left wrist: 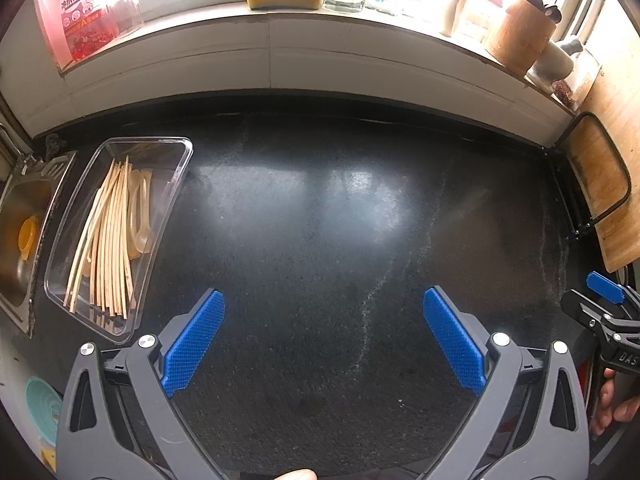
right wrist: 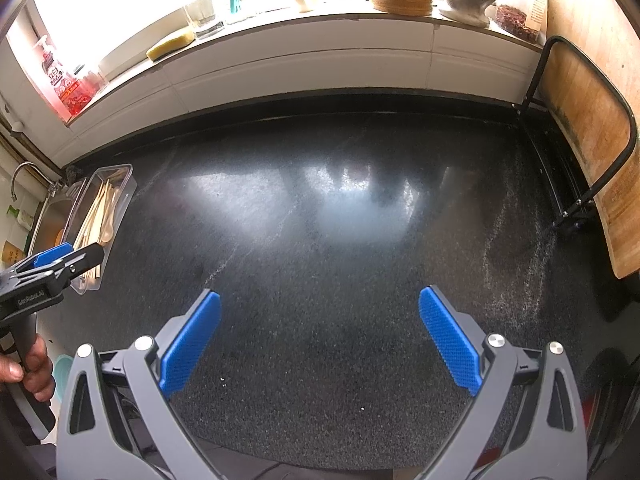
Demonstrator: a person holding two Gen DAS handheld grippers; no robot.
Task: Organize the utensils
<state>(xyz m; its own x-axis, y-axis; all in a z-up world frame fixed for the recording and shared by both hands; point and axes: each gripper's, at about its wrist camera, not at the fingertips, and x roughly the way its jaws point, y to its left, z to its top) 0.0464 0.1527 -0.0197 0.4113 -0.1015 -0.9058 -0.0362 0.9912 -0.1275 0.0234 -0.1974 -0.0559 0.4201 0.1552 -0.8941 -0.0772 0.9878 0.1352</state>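
A clear plastic tray [left wrist: 176,152] lies at the left of the black counter [left wrist: 320,220], beside the sink. It holds several wooden chopsticks [left wrist: 108,240] and pale spoons [left wrist: 140,216]. The tray also shows in the right wrist view [right wrist: 120,172], far left. My left gripper [left wrist: 324,340] is open and empty above the bare counter, right of the tray. My right gripper [right wrist: 320,340] is open and empty over the counter's middle. Each gripper shows at the edge of the other's view: the right one [left wrist: 604,292] and the left one [right wrist: 64,256].
A steel sink [left wrist: 24,232] with a yellow strainer sits at the far left. A windowsill [left wrist: 288,20] holds a sponge, glass, red bottle and wooden utensil holder [left wrist: 520,36]. Wooden cutting boards in a black rack [left wrist: 600,176] stand at the right.
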